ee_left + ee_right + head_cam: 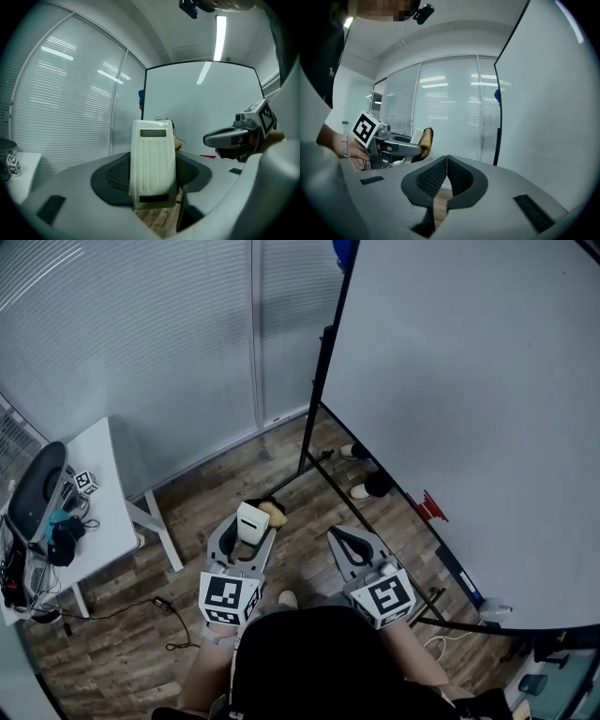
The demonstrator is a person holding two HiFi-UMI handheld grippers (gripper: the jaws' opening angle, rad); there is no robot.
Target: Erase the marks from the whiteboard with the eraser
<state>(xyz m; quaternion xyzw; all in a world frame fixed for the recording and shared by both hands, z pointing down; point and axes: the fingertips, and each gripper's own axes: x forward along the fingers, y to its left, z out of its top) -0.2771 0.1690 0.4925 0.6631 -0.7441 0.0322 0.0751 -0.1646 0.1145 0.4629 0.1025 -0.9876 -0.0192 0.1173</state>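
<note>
My left gripper is shut on a white eraser with a tan felt pad; in the left gripper view the eraser stands upright between the jaws. My right gripper is shut with nothing in it, its black pads meeting. The large whiteboard stands on the right on a black frame; its face looks blank, and it shows in the left gripper view as the whiteboard straight ahead. Both grippers hang low over the wooden floor, short of the board.
A white table at left carries a black bag and cables. Window blinds line the back wall. A pair of shoes and a red object lie by the board's foot. The board tray holds small items.
</note>
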